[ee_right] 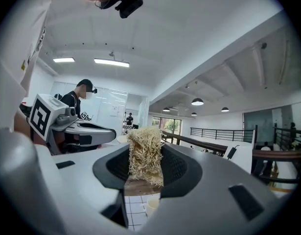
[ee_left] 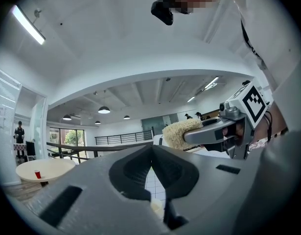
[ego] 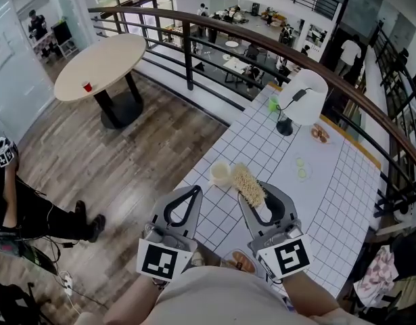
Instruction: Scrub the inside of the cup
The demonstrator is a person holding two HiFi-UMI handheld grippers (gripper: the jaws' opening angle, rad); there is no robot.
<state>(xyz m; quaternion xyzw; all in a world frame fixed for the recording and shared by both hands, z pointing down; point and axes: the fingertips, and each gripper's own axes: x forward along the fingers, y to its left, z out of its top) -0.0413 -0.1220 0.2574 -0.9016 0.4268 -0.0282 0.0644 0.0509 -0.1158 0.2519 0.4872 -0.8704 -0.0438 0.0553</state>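
Standing upright near the left edge of the white grid-tiled counter (ego: 329, 181): one small cream round cup (ego: 220, 173), held by neither gripper.

- Pale tan fibrous scrubber (ego: 249, 185): just right of the cup and outside it. Whether it touches the rim cannot be told.
- Right gripper (ego: 256, 193): jaws clenched on the scrubber, whose fibres stick out beyond the tips.
- Left gripper (ego: 194, 191): jaws pressed together with nothing between them. It hovers just short of the cup, off the counter's edge.
- White desk lamp (ego: 302, 97): far end of the counter, well apart.

Progress, as judged: no scrubbing is evident. The cup has yet to be steadied, the scrubber put inside it and the inner wall worked.
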